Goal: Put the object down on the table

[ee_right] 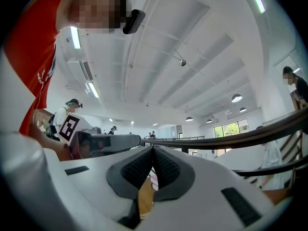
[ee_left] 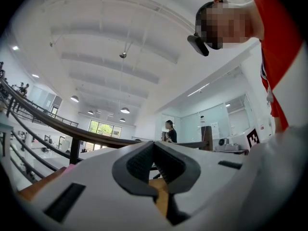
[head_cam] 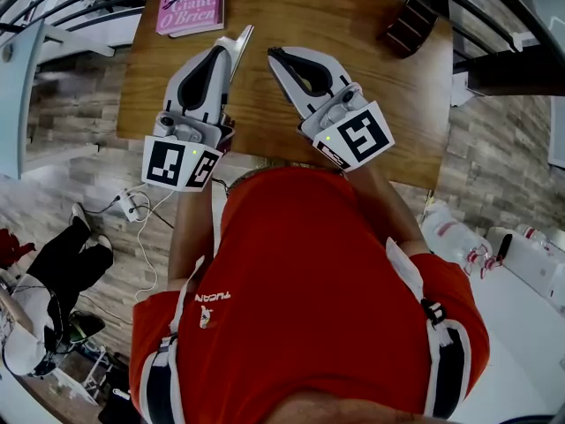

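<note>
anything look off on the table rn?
Nothing spilled or broken. The one oddity is the dark brown object, which lies askew near the far right corner of the table, while the pink book sits roughly square to the edge.

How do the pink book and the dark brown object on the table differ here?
The pink book lies at the far left corner, cut off by the picture's top edge; the dark brown object sits near the far right edge, fully in view. The book looks larger and bears print; the brown object looks smaller and ridged. Both rest on the wooden table, ungripped.
</note>
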Tool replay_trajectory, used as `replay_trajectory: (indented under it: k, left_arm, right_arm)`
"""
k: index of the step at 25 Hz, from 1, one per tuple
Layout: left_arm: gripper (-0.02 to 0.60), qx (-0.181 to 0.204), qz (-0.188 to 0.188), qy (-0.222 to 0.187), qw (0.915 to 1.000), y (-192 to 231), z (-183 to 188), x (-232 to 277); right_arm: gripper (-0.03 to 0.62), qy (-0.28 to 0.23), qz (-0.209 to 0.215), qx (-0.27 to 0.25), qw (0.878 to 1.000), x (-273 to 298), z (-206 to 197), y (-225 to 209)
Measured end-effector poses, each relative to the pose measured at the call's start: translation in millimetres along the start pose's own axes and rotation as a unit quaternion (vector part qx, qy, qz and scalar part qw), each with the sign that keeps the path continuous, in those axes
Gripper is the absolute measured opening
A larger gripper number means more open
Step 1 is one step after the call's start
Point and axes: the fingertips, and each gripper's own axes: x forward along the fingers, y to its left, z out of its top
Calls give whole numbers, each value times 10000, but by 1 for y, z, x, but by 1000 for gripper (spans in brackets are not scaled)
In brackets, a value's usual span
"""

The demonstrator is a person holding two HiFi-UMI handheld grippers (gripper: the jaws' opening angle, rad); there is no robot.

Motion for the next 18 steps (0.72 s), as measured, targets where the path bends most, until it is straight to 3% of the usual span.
replay_trajectory:
  k: [18]
  left_arm:
    - [9, -81, -61, 4, 9999, -1, -6, 4]
  right_arm:
    - [25, 76, 0, -51, 10000, -1, -7, -1]
